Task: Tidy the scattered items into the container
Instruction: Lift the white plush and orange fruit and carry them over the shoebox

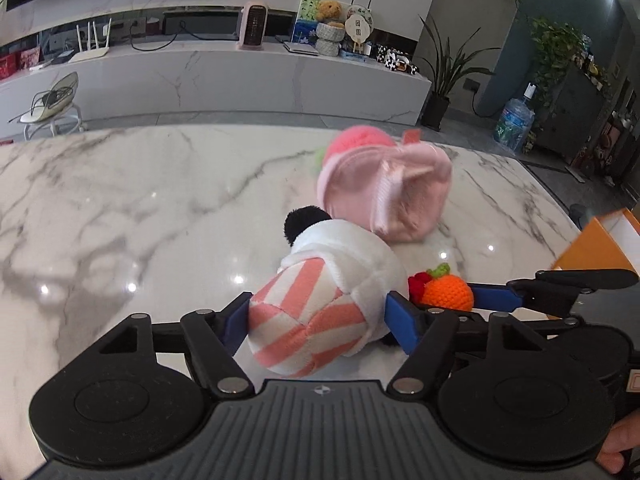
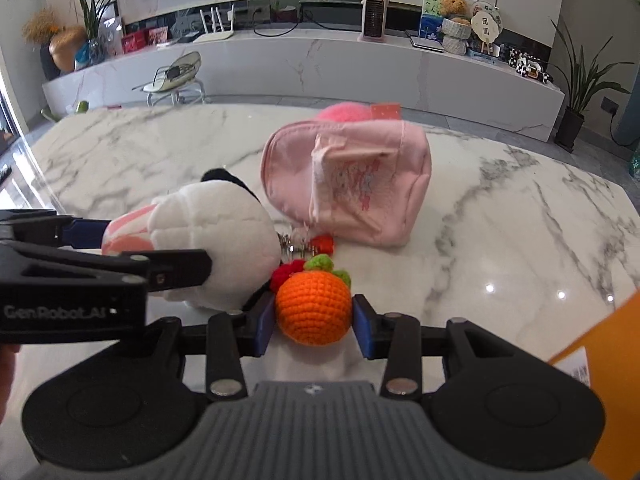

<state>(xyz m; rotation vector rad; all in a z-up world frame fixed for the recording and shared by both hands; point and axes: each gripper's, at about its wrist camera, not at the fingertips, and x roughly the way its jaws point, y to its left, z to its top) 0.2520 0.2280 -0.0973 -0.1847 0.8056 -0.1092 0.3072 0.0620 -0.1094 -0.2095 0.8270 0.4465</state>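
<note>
Left gripper (image 1: pixel 316 320) jaws clamped across striped plush toy (image 1: pixel 320 300), long axis pointing away over bench (image 1: pixel 120 200). Right gripper (image 2: pixel 313 320) jaws closed on crocheted orange (image 2: pixel 314 307). Orange container (image 2: pixel 612 360) close at right, nearest right gripper.

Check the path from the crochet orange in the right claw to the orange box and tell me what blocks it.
Nothing visible blocks it. The right claw grips the crochet orange, and the orange box sits to its right across bare marble table. The plush toy and pink pouch lie left and ahead, off that path.
</note>
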